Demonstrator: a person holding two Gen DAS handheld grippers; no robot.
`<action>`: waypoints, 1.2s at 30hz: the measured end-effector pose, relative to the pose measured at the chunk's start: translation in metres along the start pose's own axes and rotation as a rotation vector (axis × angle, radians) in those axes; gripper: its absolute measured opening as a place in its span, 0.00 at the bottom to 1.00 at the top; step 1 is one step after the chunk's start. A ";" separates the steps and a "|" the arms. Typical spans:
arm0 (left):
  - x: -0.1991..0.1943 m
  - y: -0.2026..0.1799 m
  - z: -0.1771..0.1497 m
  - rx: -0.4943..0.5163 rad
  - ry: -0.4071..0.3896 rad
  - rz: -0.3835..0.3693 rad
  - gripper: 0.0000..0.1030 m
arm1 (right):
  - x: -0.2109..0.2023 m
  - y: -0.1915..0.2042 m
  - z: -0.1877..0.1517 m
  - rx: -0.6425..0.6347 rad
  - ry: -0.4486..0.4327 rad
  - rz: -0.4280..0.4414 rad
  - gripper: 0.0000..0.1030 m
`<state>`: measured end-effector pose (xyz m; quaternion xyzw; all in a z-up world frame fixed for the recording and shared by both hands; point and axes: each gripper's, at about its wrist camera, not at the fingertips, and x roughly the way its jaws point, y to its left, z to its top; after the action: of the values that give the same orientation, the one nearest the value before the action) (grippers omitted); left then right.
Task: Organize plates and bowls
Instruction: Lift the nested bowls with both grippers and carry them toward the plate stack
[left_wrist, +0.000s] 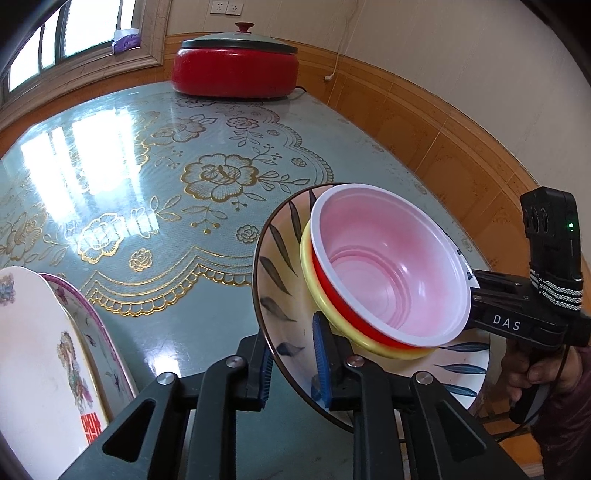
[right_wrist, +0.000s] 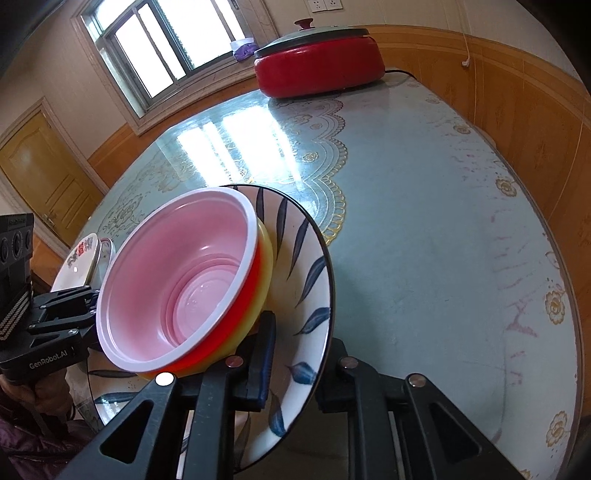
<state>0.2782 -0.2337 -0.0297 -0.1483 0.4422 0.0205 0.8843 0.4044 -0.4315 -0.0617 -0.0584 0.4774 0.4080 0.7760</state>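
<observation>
Both grippers clamp one leaf-patterned plate (left_wrist: 280, 291) by opposite edges. The left gripper (left_wrist: 293, 363) has its jaws narrowed onto the near rim — one blue pad (left_wrist: 320, 354) on the plate's face, the other behind it. The right gripper (right_wrist: 291, 363) grips the opposite rim the same way. Just beyond the jaws, a red bowl (left_wrist: 391, 273) with a pink inside sits nested in a yellow bowl (left_wrist: 334, 317) on the plate. Left of the left jaws stand two floral plates (left_wrist: 40, 354) on the desk (left_wrist: 177, 221); a red electric pot (left_wrist: 236, 66) stands at its far end.
</observation>
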 end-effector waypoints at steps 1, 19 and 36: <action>-0.002 -0.001 -0.001 0.005 -0.003 0.007 0.19 | 0.000 0.000 0.000 0.002 -0.001 -0.002 0.16; -0.003 0.000 -0.008 -0.020 0.027 -0.012 0.20 | -0.003 -0.002 -0.004 0.016 0.020 0.019 0.20; -0.006 -0.001 -0.014 -0.071 0.009 0.047 0.15 | 0.000 0.006 -0.009 0.083 -0.019 0.009 0.17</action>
<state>0.2638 -0.2380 -0.0322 -0.1692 0.4484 0.0565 0.8758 0.3937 -0.4321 -0.0647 -0.0200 0.4866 0.3920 0.7805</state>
